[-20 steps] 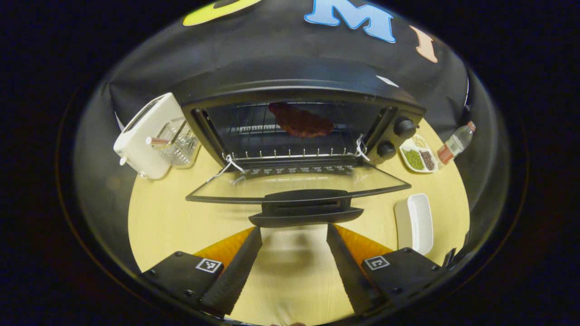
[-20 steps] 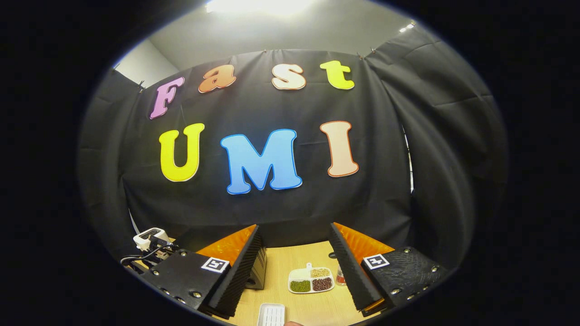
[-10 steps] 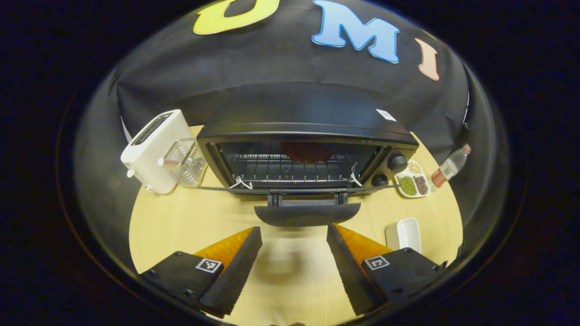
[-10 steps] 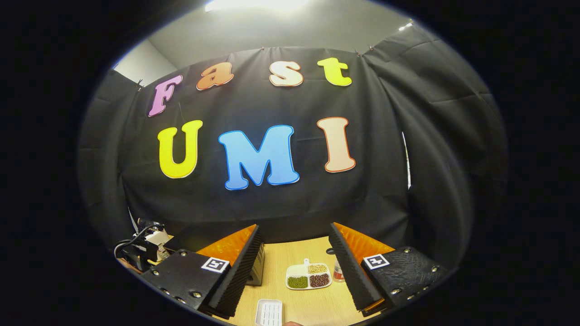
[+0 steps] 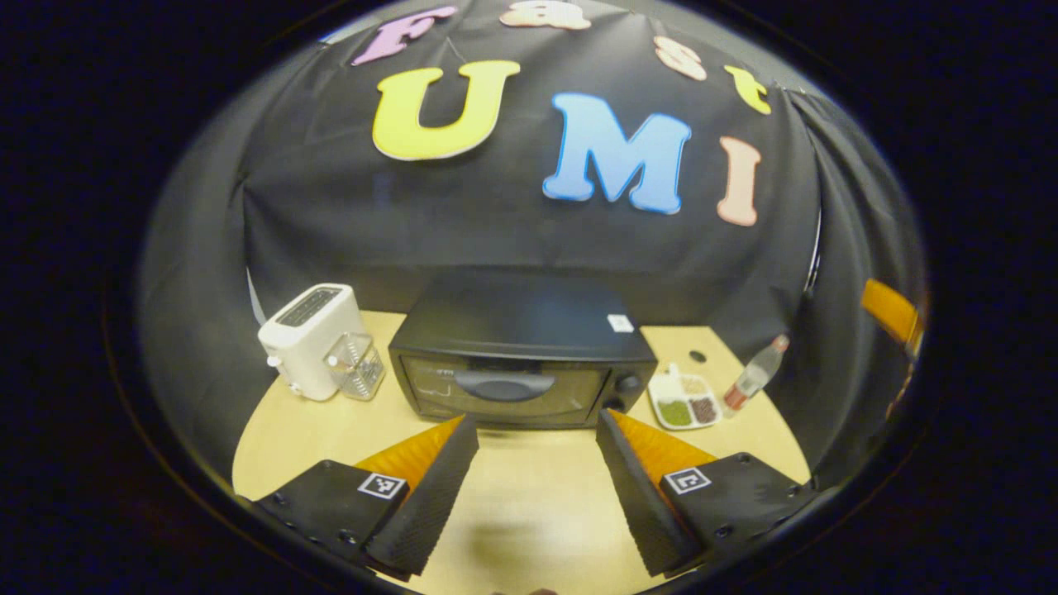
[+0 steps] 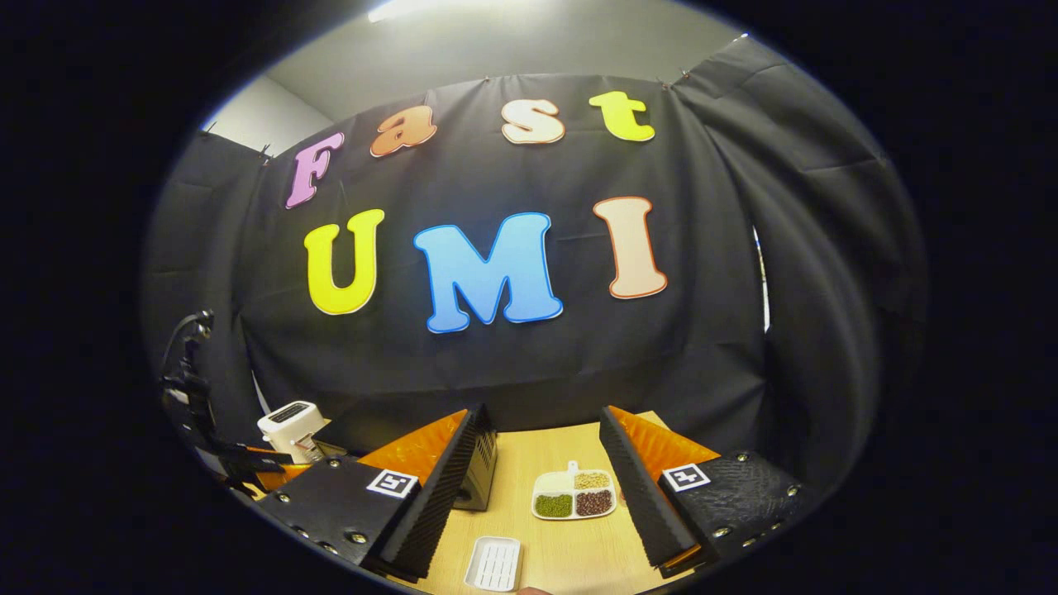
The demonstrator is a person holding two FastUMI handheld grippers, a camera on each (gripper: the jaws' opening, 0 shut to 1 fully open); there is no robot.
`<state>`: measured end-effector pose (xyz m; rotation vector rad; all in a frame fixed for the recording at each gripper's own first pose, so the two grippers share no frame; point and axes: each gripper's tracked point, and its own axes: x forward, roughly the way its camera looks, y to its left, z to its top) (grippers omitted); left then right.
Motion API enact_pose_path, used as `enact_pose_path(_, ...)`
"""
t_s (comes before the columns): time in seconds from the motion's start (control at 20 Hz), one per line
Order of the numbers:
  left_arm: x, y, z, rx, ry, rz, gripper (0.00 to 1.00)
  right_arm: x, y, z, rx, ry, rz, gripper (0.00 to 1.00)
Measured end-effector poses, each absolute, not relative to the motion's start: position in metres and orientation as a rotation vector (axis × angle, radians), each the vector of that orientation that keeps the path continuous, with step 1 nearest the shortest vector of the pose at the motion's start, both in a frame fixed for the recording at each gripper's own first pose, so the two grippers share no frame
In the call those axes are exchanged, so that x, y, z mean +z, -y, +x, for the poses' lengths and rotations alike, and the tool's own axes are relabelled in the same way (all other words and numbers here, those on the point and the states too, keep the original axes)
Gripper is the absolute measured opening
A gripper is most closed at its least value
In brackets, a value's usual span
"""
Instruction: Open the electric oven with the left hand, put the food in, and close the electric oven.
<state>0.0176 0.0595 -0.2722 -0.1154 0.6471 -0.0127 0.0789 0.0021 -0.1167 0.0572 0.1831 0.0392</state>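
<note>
In the left gripper view, the oven point(image 5: 519, 357) is sitting in the middle of the frame on the table point(image 5: 529, 487), with its door standing upright and shut and the handle point(image 5: 503, 385) lying across the upper part of the glass. The food cannot be made out through the door. The left gripper point(image 5: 536, 442) is hanging at the bottom centre of the frame with its two fingers spread wide apart and nothing between them, its tips near the oven's lower front edge but not touching it.

A toaster point(image 5: 309, 351) is standing at the left of the oven, with a clear glass holder point(image 5: 357, 376) just beside it. To the right of the oven, a divided dish point(image 5: 684, 402) of beans is lying on the table, and a bottle point(image 5: 752, 376) is standing just to the right of that.

In the right gripper view, the right gripper point(image 6: 541, 479) is showing at the bottom centre, its fingers likewise parted and gripping nothing. Between them the divided dish point(image 6: 574, 495) is lying on the table point(image 6: 545, 463), and a white tray point(image 6: 493, 564) is resting below it near the bottom edge. A corner of the oven point(image 6: 479, 475) is peeking out beside the left finger, and the toaster point(image 6: 289, 426) is standing at the lower left.
</note>
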Motion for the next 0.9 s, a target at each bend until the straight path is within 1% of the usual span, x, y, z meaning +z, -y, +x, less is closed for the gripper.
enact_pose_path(0.1, -0.231, -0.055, 0.017, 0.011, -0.541, -0.123, 0.98, -0.110, -0.004, 0.080, 0.074, -0.163, 0.061, 0.92)
enact_pose_path(0.25, -0.160, -0.057, 0.019, 0.032, -0.369, -0.099, 0.97, -0.090, -0.007, 0.076, 0.106, -0.141, 0.058, 0.92)
enact_pose_path(0.35, -0.110, -0.056, 0.020, 0.021, -0.257, -0.072, 0.99, -0.067, -0.014, 0.073, 0.102, -0.117, 0.056, 0.92)
enact_pose_path(0.45, -0.079, -0.057, 0.016, 0.016, -0.193, -0.042, 1.00, -0.039, -0.024, 0.069, 0.109, -0.067, 0.067, 0.92)
enact_pose_path(0.55, -0.058, -0.051, 0.008, -0.011, -0.150, -0.030, 1.00, -0.019, -0.032, 0.064, 0.091, -0.026, 0.070, 0.92)
enact_pose_path(0.7, -0.039, -0.058, -0.005, -0.023, -0.090, -0.029, 1.00, -0.010, -0.052, 0.050, 0.097, -0.001, 0.020, 0.92)
enact_pose_path(0.9, -0.033, -0.069, -0.008, -0.058, -0.074, -0.048, 1.00, -0.013, -0.078, 0.043, 0.100, -0.021, 0.038, 0.92)
